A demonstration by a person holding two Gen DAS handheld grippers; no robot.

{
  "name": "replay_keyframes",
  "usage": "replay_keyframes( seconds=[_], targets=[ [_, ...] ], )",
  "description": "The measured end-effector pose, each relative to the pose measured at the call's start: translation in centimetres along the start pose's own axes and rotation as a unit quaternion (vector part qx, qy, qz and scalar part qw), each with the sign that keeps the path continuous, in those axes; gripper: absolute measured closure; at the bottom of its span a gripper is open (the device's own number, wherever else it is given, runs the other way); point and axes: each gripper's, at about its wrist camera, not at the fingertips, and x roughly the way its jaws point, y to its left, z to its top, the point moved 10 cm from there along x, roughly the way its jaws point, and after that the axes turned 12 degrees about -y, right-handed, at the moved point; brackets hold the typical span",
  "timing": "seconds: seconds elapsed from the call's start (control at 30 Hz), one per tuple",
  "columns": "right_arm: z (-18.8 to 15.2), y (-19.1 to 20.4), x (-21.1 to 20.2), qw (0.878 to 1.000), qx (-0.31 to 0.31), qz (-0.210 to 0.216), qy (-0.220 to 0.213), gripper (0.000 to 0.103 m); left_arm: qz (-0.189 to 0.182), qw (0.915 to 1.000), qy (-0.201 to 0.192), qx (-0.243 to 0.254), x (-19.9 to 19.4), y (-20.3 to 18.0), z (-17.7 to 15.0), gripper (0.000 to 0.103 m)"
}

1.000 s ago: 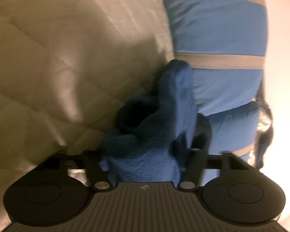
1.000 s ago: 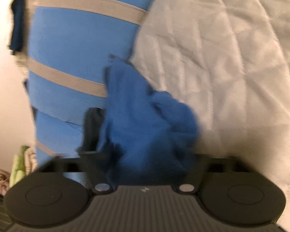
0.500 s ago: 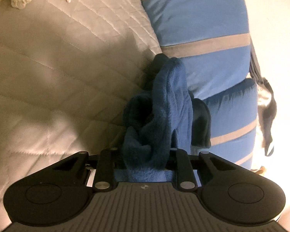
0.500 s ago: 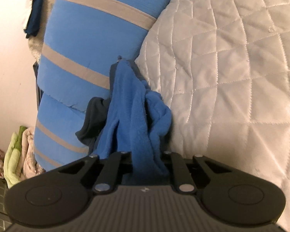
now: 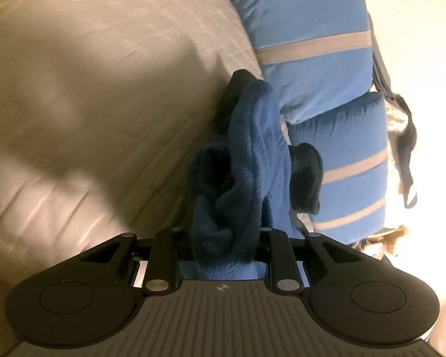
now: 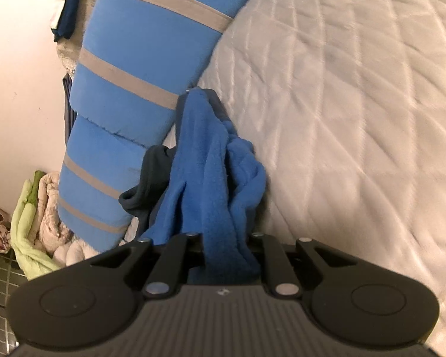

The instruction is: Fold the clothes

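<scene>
A blue fleece garment [image 5: 249,160] hangs bunched from my left gripper [image 5: 227,238], which is shut on it; the fingertips are buried in the cloth. The same fleece garment [image 6: 205,172] fills my right gripper [image 6: 227,238], also shut on it, with a dark lining or cuff [image 6: 147,178] showing on its left side. The cloth drapes forward over a quilted white bedspread [image 6: 342,104] and reaches a blue pillow with grey stripes [image 6: 139,68]. In the left wrist view the pillow [image 5: 312,44] lies to the right of the garment.
The quilted bedspread [image 5: 89,104] spreads left of the garment in the left wrist view. A pile of green and pale cloths [image 6: 35,214] lies beside the bed on a dark tiled floor. Dark clothing [image 6: 68,6] hangs by the pale wall behind the pillow.
Both grippers have closed on the fleece and lifted it up and back from the bed. More of the pillow, wall and floor pile has come into view.
</scene>
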Motion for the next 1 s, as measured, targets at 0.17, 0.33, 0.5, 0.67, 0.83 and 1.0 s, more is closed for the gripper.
replay_keyframes(
  seconds=[0.17,0.33,0.5,0.67,0.83,1.0],
  targets=[
    [-1.7,-0.6,-2.7,1.000,-0.005,-0.002,0.012,0.091,-0.007,0.9999,0.008,-0.003,-2.0,1.3,-1.4,0.079],
    [-2.2,-0.6,-3.2,1.000,-0.011,-0.006,0.012,0.091,0.003,1.0000,0.007,-0.004,-1.6,1.3,-1.2,0.077],
    [-1.3,-0.2,-3.4,0.999,-0.030,-0.027,-0.007,0.008,0.026,0.9989,0.026,-0.029,-1.3,2.1,-0.8,0.051],
    [0.5,1.0,-5.1,0.995,-0.087,-0.024,-0.041,0.000,0.021,0.9991,-0.015,-0.034,-2.8,2.6,0.9,0.020],
    [1.6,2.0,-5.8,0.986,-0.158,-0.035,-0.045,0.000,0.031,0.9985,-0.044,0.007,-4.4,1.8,3.1,0.019],
    [3.0,3.1,-5.4,0.983,-0.170,-0.026,-0.057,0.000,0.036,0.9973,-0.049,0.042,-4.4,0.7,4.9,0.020]
  ],
)
